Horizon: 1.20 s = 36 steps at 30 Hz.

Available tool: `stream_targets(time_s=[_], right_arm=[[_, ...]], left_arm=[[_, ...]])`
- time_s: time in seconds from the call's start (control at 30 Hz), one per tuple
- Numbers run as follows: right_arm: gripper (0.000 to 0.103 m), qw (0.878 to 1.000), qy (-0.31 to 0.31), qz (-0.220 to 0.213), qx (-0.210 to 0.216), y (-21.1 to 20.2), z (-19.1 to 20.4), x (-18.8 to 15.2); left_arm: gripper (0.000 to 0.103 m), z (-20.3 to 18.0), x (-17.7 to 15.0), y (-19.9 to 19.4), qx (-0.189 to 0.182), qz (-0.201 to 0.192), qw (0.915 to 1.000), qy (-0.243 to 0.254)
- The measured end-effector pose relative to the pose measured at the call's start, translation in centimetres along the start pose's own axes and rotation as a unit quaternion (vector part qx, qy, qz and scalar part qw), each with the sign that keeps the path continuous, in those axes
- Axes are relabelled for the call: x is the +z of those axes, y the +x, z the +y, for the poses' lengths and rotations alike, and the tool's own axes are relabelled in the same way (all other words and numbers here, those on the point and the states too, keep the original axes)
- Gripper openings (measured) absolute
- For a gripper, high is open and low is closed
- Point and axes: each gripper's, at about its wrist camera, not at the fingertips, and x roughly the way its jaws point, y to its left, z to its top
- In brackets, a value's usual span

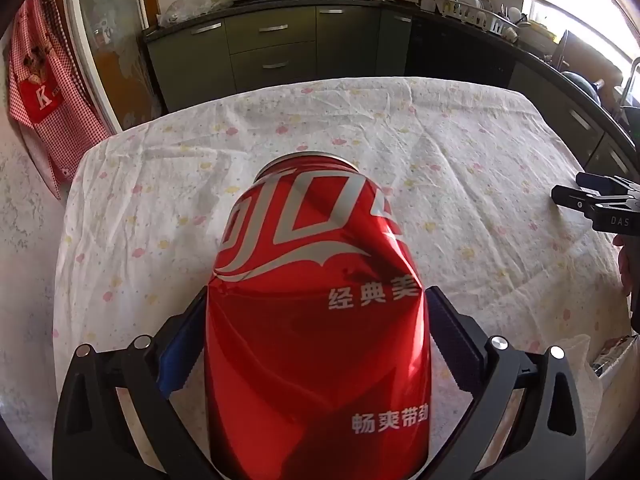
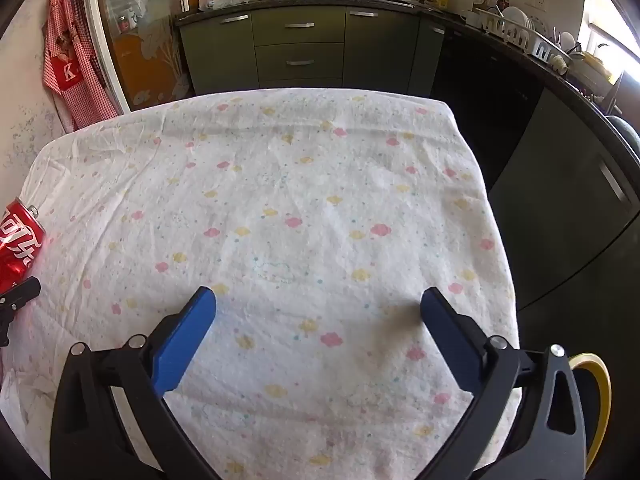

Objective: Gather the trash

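Observation:
My left gripper is shut on a dented red cola can, which fills the space between its blue pads and points out over the table. The can also shows at the left edge of the right wrist view, with the left gripper's black finger below it. My right gripper is open and empty, with its blue pads wide apart above the tablecloth. It shows at the right edge of the left wrist view.
The table wears a white cloth with pink and yellow clouds. Dark kitchen cabinets run behind and to the right. A red checked apron hangs at the left. A yellow-rimmed container sits off the table's right edge. A wrapper lies at the right.

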Motion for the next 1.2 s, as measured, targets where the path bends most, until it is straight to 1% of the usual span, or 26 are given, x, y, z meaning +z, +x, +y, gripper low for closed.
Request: stream_targets(time_s=[0.23, 0.27, 0.3, 0.43, 0.77, 1.2], right_arm=[[0.098, 1.0, -0.002, 0.001, 0.002, 0.2, 0.3, 0.1], [0.098, 1.0, -0.005, 0.001, 0.0, 0.3, 1.1, 0.1], [0.098, 1.0, -0.006, 0.001, 0.001, 0.3, 1.2, 0.1], [0.098, 1.0, -0.007, 0.001, -0.002, 0.2, 2.1, 0.2], [0.098, 1.0, -0.006, 0.002, 0.001, 0.2, 1.6, 0.1], [0.098, 1.0, -0.005, 0.003, 0.002, 0.2, 1.5, 0.1]], left_arm=[[0.099, 0.7, 0.0, -0.1, 0.0, 0.0, 1.0, -0.002], [0.099, 0.9, 0.0, -0.1, 0.001, 0.0, 1.0, -0.004], [0.099, -0.1, 0.0, 0.0, 0.011, 0.0, 0.9999, -0.003], [0.1, -0.2, -0.3, -0.1, 0.026, 0.001, 0.9995, -0.019], [0.1, 0.4, -0.2, -0.1, 0.04, 0.001, 0.9984, -0.041], [0.1, 0.5, -0.1, -0.1, 0.04, 0.002, 0.9984, -0.041]])
